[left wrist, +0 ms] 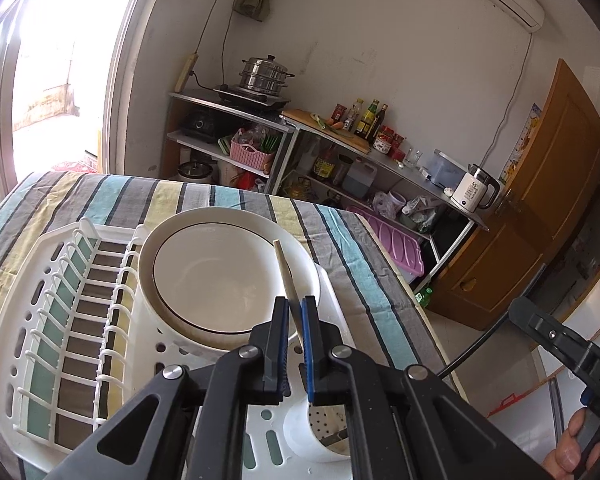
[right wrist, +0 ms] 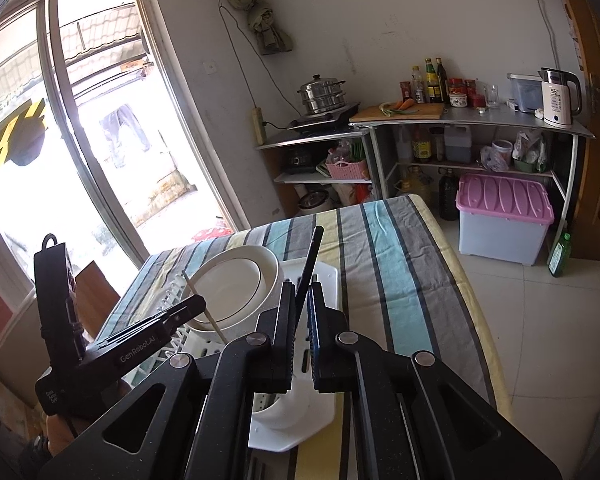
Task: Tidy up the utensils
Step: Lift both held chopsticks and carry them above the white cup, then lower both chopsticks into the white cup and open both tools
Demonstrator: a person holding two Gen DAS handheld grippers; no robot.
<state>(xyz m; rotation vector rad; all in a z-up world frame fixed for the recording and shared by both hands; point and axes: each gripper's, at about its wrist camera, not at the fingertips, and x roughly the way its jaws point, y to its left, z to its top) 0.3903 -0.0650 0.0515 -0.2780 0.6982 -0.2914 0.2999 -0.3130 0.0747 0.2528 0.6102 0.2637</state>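
My left gripper is shut on a pale wooden chopstick that sticks up and away over the white dish rack; the chopstick also shows in the right wrist view. Below it stands the rack's white utensil cup with a metal utensil inside. My right gripper is shut on a black utensil handle that points up above the rack and the cup. The left gripper's body shows at the left of the right wrist view.
Stacked white bowls sit in the rack on a striped tablecloth. Behind the table are metal shelves with a steamer pot, bottles, a white kettle, and a pink-lidded storage box on the floor. A sliding glass door is at the left.
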